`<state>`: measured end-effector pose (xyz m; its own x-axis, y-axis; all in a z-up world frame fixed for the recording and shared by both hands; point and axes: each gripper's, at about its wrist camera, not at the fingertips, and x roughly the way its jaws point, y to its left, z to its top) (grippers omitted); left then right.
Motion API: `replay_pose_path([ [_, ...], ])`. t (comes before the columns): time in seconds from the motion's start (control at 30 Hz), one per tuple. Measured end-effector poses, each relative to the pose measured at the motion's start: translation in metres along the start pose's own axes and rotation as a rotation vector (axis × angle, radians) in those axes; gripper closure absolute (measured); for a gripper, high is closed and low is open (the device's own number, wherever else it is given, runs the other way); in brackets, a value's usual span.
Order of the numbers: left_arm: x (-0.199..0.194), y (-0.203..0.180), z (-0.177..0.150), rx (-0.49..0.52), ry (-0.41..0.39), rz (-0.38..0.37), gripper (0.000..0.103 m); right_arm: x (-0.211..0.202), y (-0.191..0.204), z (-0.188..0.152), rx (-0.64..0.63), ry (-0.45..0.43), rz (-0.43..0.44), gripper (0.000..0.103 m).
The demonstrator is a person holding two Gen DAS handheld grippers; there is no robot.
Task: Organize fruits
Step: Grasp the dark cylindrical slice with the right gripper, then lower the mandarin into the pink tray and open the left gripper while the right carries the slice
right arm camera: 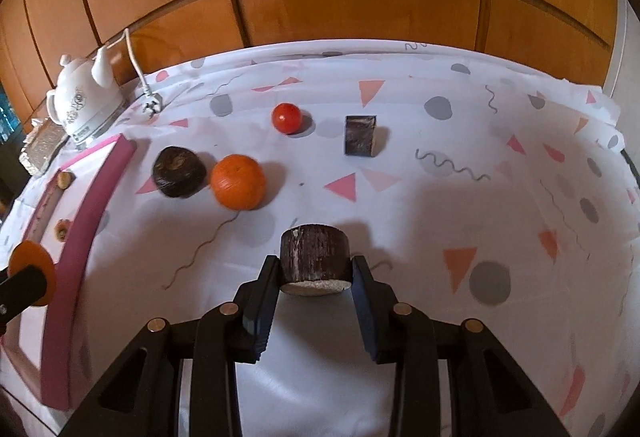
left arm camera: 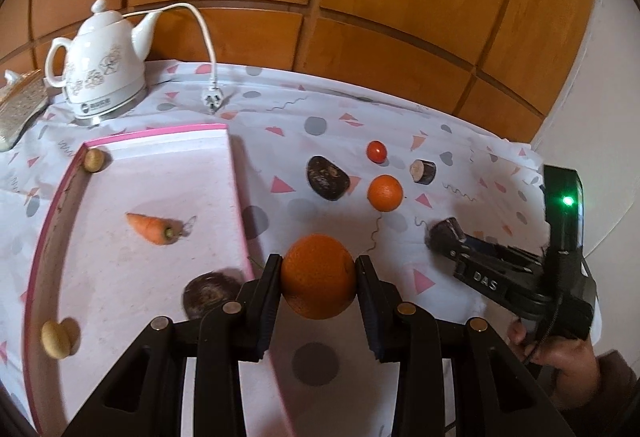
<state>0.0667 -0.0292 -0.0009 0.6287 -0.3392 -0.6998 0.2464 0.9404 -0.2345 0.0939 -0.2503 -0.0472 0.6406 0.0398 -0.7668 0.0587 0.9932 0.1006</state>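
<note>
My left gripper [left arm camera: 318,263] is shut on a large orange [left arm camera: 318,285], held just right of the pink-rimmed tray [left arm camera: 160,133]. The tray holds a carrot [left arm camera: 150,228], two small potatoes [left arm camera: 94,160] and a dark round root [left arm camera: 210,293]. My right gripper [right arm camera: 316,265] is shut on a dark cylindrical cane piece [right arm camera: 314,257] low over the patterned cloth. Loose on the cloth lie a smaller orange [right arm camera: 238,187], a dark round fruit [right arm camera: 178,171], a red tomato [right arm camera: 286,118] and another cut cane piece [right arm camera: 360,135].
A white kettle [left arm camera: 100,65] stands at the back left, its cord and plug [left arm camera: 212,99] lying on the cloth. Wooden cabinet doors [left arm camera: 360,17] close off the back. A person's hand [left arm camera: 560,353] grips the right tool. A woven item [left arm camera: 20,109] sits at the far left.
</note>
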Motion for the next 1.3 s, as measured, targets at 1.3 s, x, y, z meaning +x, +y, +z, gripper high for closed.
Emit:
replay_pose_path([
  [1.3,-0.048,0.126,-0.009,-0.193,-0.089,0.253,0.066,-0.052,0.099,-0.031,-0.16,-0.04,0.221,0.067],
])
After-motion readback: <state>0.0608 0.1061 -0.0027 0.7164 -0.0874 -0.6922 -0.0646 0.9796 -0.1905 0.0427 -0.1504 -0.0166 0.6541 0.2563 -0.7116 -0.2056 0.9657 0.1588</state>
